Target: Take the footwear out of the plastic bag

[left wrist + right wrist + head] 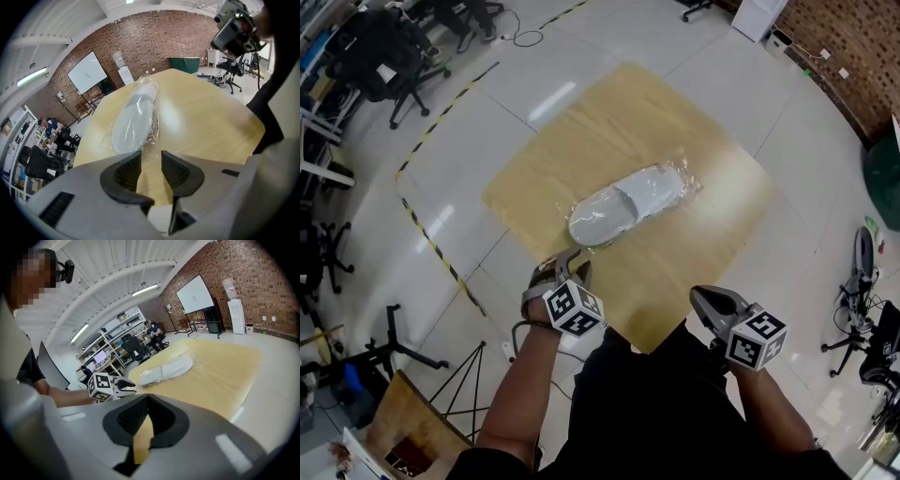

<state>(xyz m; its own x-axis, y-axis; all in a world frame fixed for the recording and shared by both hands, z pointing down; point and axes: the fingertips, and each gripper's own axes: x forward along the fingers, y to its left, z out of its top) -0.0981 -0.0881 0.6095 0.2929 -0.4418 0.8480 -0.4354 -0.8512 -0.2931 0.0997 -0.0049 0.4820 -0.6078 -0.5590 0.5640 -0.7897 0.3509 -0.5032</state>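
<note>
We are holding the left gripper over the table edge nearest us, its fingers standing apart and empty, near the shoe lying inside its bag mid-table. The right gripper is hovering closed and empty.

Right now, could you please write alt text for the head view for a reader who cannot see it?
From above, a white shoe inside a clear plastic bag lies on a wooden table. The left gripper, jaws apart, hovers just short of the bag's near end; the right gripper, shut, is near the table's front corner.
</note>
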